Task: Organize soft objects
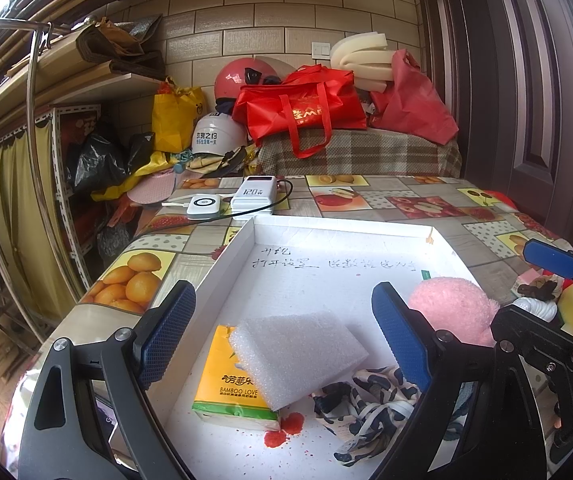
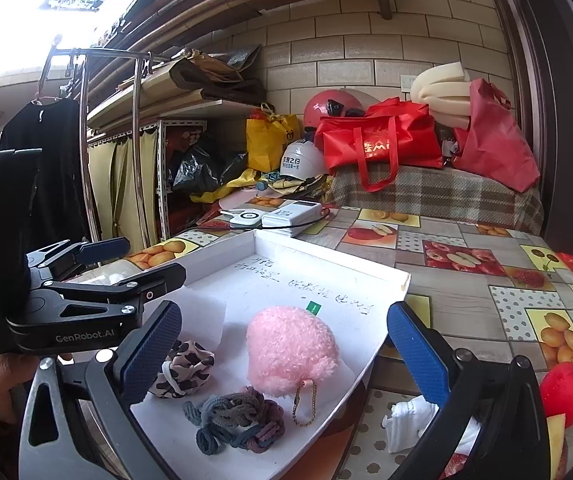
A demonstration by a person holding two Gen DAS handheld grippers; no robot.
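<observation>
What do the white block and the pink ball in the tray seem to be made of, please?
White block: likely packing foam, matte, with a bubbly, pebbled surface. Pink ball: plush fabric, probably synthetic, with a fuzzy, curly pile.

Two white power banks (image 1: 233, 200) lie at the counter's (image 1: 406, 204) far left corner. Behind its far edge sit a red tote bag (image 1: 306, 112), two helmets (image 1: 222, 136) and folded foam (image 1: 362, 56).
</observation>
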